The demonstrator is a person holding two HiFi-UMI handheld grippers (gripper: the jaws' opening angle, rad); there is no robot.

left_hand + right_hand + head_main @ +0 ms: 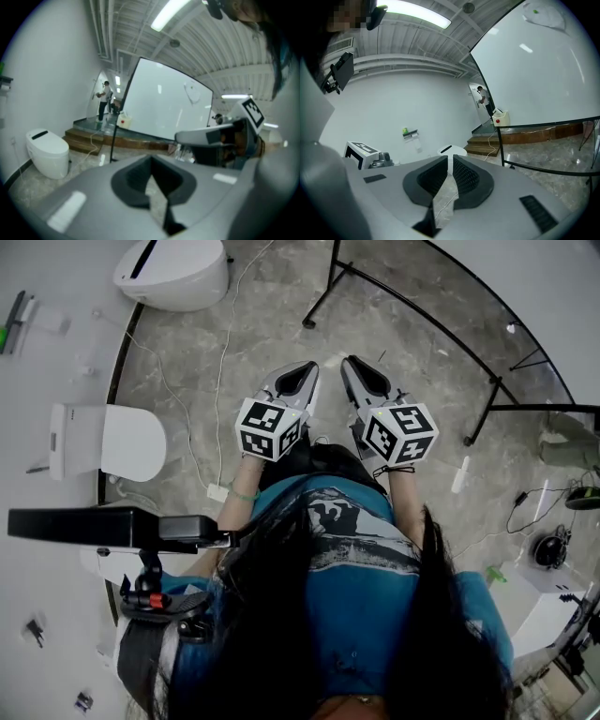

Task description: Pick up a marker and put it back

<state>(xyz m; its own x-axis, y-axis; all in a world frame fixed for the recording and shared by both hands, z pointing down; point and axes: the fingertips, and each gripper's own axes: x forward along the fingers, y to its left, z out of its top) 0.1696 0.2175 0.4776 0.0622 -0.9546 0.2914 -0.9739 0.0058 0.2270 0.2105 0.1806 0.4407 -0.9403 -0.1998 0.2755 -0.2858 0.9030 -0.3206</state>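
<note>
I see no marker between either pair of jaws. My left gripper (305, 371) (151, 161) is shut and holds nothing; it hangs over the marble floor. Close beside it on the right, my right gripper (354, 367) (450, 159) is shut too, with only a thin slit between its pads. Both point toward the whiteboard (525, 296) (164, 103) (534, 70) on its black stand (403, 296). A small wall shelf (14, 310) (410, 133) carries green and dark items, too small to tell as markers.
A white toilet (173, 273) (47, 152) stands on the floor at the far left, and a second one (108, 442) sits nearer. A cable (220, 362) runs across the floor. A white stick-like thing (459, 474) lies at the right. Wooden steps (89, 138) lead to a person (103, 101).
</note>
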